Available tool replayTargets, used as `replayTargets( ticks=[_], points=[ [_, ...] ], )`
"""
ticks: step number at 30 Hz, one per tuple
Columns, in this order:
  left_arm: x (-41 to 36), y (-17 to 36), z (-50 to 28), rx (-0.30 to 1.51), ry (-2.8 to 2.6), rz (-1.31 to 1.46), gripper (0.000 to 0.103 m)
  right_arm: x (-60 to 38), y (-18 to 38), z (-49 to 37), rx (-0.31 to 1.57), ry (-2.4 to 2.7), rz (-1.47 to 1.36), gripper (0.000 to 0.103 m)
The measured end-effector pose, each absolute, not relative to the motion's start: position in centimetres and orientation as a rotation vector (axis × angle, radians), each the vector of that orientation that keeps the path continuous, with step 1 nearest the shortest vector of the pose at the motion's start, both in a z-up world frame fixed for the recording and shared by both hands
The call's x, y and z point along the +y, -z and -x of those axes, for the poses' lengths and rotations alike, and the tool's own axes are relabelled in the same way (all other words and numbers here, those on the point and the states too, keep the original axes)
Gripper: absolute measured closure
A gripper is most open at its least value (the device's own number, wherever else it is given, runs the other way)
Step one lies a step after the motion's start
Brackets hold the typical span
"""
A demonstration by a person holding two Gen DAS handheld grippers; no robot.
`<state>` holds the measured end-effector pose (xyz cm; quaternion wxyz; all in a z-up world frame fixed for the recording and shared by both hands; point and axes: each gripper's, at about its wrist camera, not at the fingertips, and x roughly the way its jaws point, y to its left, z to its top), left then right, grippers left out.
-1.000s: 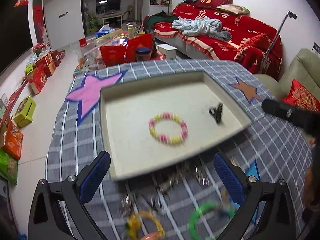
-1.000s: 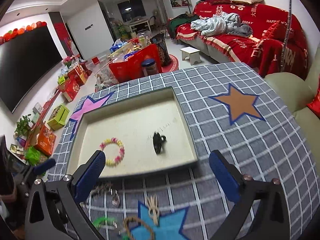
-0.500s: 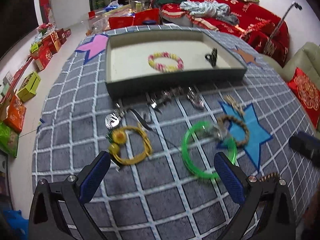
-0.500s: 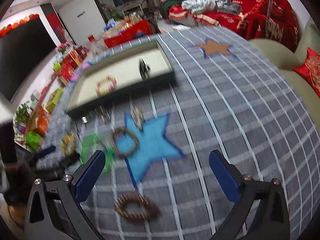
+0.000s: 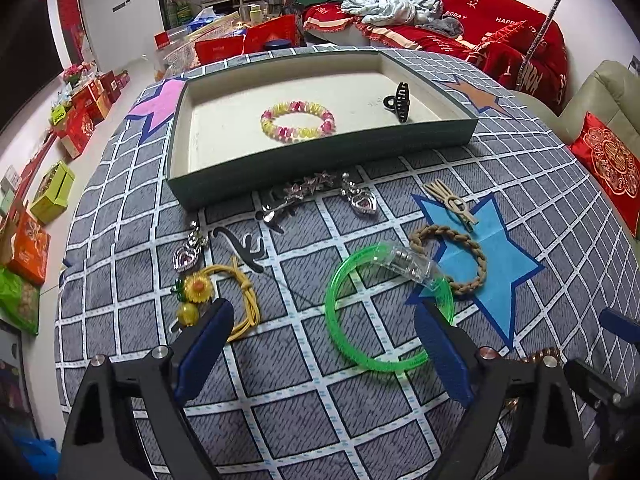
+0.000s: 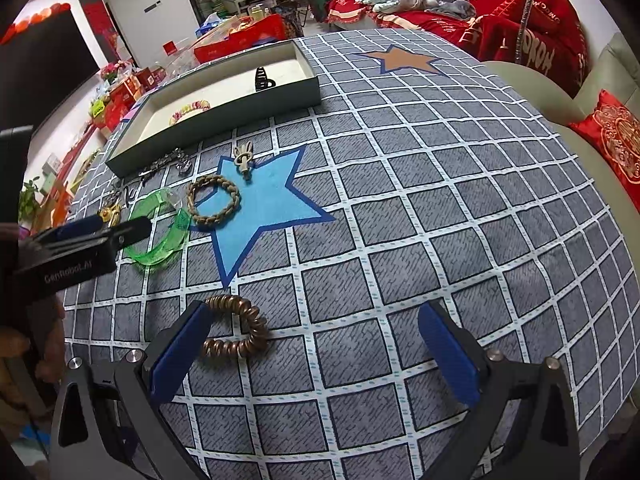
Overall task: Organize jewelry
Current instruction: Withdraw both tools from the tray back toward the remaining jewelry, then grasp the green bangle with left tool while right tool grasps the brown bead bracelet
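Note:
A shallow tray [image 5: 320, 160] holds a pink-yellow bead bracelet [image 5: 298, 121] and a black hair claw [image 5: 399, 102]. In front of it on the checked cloth lie a green bangle [image 5: 384, 312], a braided brown ring [image 5: 450, 258], a yellow flower hair tie [image 5: 216, 296], a beige clip [image 5: 450, 202] and silver pendants [image 5: 360, 200]. My left gripper [image 5: 322, 344] is open, low over the green bangle. My right gripper [image 6: 316, 344] is open, its left finger beside a brown coil hair tie [image 6: 236, 330].
The left gripper's body [image 6: 80, 252] reaches in at the left of the right wrist view. A red sofa [image 5: 460, 12] and a beige couch with a red cushion [image 5: 608, 160] stand beyond the table. Boxes [image 5: 52, 192] line the floor at left.
Both grippers have drawn back from above the tray and come down toward the loose jewelry on the near cloth. Both stay open.

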<state>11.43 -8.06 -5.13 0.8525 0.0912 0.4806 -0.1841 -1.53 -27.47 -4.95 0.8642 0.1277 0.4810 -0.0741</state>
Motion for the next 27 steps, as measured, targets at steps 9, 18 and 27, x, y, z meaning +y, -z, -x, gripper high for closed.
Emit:
replayTargets(
  ticks=[9,18,27],
  points=[
    [-9.2,5.6,-11.5,1.016,0.412,-0.236,0.007,-26.2,5.8,1.0,1.049,0.137,-0.222,0.017],
    [-9.4,6.4,-11.8,1.040,0.407,-0.241,0.021,-24.3,6.1,0.0,1.069,0.120,-0.128,0.040],
    [-10.1,6.1,-11.1,1.017,0.456,-0.271,0.052,-22.7,5.9,-0.2,1.063,0.073,-0.062,0.078]
  ],
)
